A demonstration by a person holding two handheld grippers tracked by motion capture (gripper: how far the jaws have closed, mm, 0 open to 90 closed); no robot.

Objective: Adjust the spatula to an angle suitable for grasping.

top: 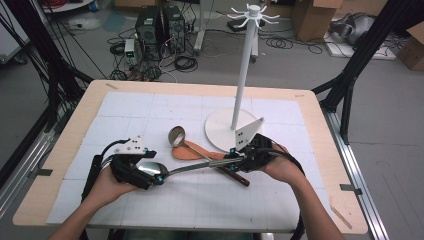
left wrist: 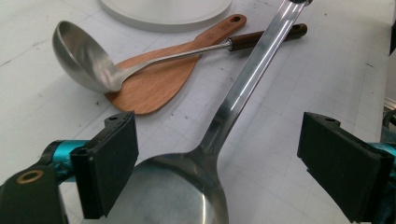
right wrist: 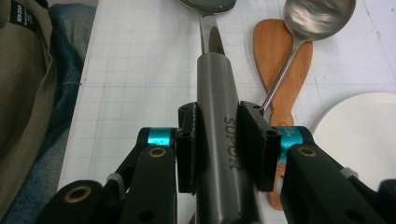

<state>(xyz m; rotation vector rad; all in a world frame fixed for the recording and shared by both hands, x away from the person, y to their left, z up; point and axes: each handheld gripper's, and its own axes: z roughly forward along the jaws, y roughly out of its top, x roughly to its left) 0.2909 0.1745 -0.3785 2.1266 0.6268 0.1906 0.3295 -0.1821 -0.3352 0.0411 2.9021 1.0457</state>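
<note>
Holding one steel spoon (right wrist: pixel 219 158) clamped in my right gripper (right wrist: pixel 223 147) | left gripper (left wrist: pixel 219 172) released around its bowl | desk (top: pixel 70 150) middle: one ladle (top: pixel 176 136), one wooden spatula (top: pixel 187 152), one stand (top: pixel 227 127).

Steel spoon (left wrist: pixel 219 140) bowl runs off the bottom edge in the left gripper view, its handle end off the top; in the right gripper view the bowl is cut by the top edge and the ladle (right wrist: pixel 299 28) bowl too; wooden spatula (right wrist: pixel 280 70) handle is hidden behind the right gripper (right wrist: pixel 224 144)
</note>
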